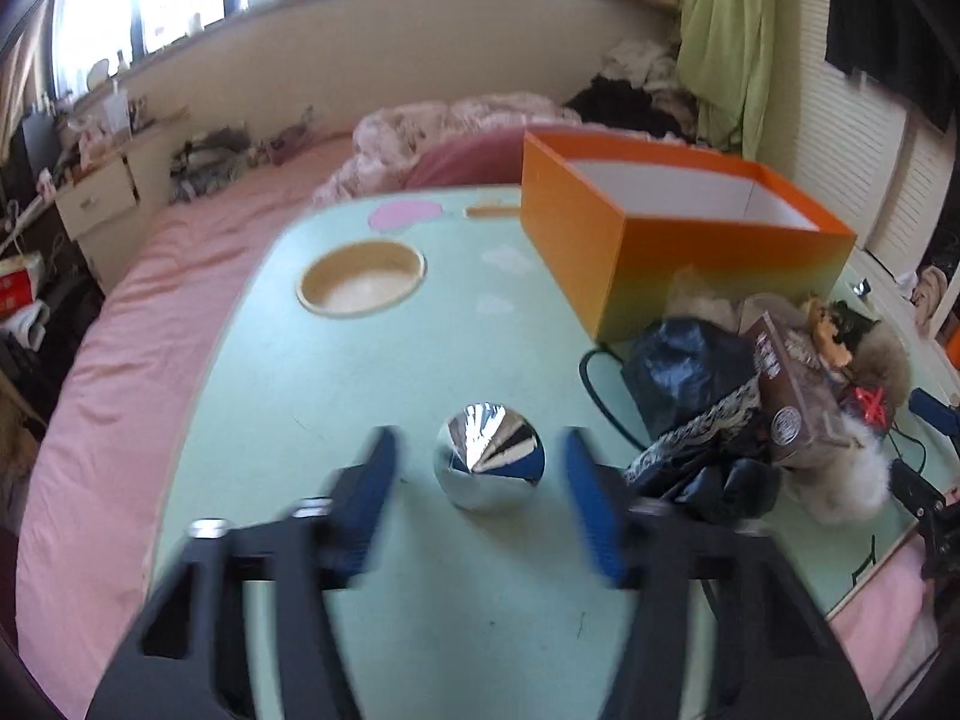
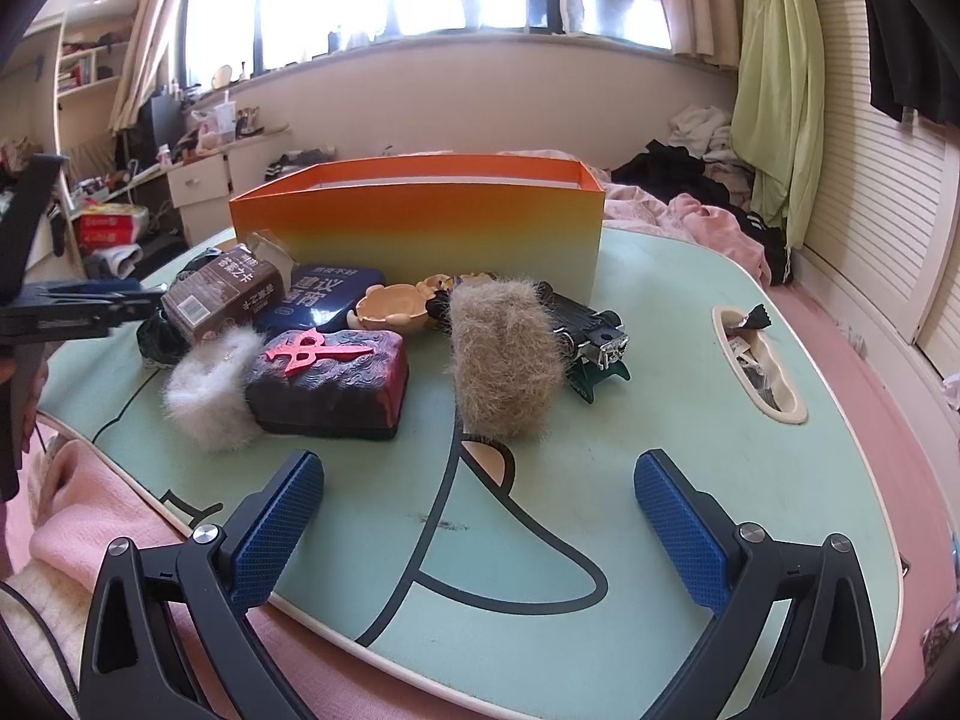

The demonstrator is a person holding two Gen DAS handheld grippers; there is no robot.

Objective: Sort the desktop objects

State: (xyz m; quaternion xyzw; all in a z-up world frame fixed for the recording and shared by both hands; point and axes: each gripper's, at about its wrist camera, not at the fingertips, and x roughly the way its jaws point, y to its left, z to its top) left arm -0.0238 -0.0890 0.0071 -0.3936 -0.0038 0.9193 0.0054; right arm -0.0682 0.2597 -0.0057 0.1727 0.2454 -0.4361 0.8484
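1. The chrome cone-shaped object (image 1: 489, 456) stands alone on the mint-green counter (image 1: 336, 384), between the blue pads of the left gripper (image 1: 480, 498), with a gap visible on each side, so no grip is seen; the view is blurred.
2. The left gripper is partly open and holds nothing that can be made out.
3. The right gripper (image 2: 480, 516) is held wide open and empty above the counter's near edge, pointed at the heap of objects.
4. The step in hand is judged to be the taking of the chrome object; the next move calls for the pads to be pressed onto its sides, after which it could be lifted toward the orange box (image 1: 672, 234).
5. One orange box, open-topped, is counted, just behind the heap.
6. In the heap are counted: one brown carton (image 2: 225, 294), one dark blue tin (image 2: 327, 297), one dark block with a red emblem (image 2: 333, 384), one white fur piece (image 2: 207, 390) and one tan fur piece (image 2: 507, 354).
7. One round recess (image 1: 360, 285) is set into the counter, well apart from the heap.
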